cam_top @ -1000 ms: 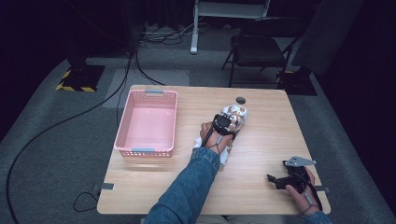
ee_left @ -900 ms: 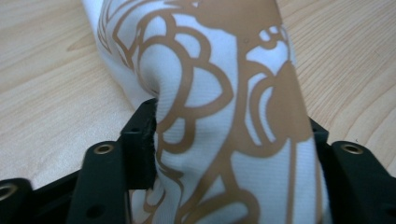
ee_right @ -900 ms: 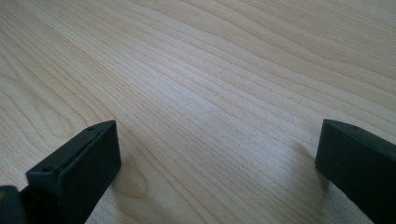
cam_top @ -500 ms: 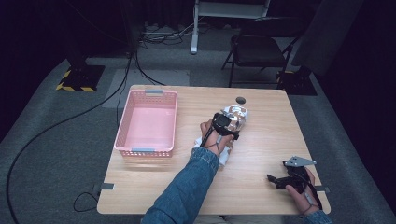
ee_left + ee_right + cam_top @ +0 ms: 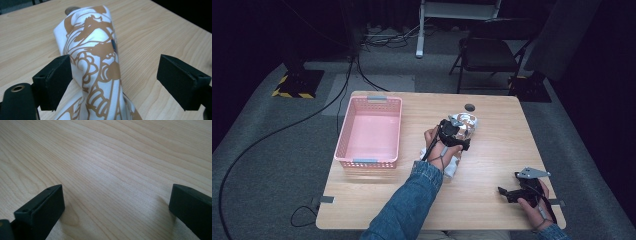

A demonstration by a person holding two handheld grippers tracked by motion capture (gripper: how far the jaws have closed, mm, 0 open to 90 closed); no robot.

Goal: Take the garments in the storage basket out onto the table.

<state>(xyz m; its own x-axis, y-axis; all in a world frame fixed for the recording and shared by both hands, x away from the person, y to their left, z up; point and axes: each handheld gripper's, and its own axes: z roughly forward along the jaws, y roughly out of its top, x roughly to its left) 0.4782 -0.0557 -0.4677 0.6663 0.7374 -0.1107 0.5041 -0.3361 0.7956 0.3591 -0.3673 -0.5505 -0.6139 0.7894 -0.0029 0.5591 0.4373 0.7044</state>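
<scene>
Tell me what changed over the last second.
The left gripper has just been opening its jaws, letting go of the white cloth with brown print, which lies between them on the wooden table. The right gripper, open, and the pink plastic basket stayed put.

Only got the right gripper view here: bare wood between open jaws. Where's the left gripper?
Observer: The left gripper is mid-table, over a white cloth with brown print.
Operator: Gripping it?
Observer: No. Its jaws have just been opening. The cloth lies between them, and one pad stands well clear of it.
Operator: Any container around?
Observer: A pink basket stands on the table on the left gripper's side, apart from the cloth.
</scene>
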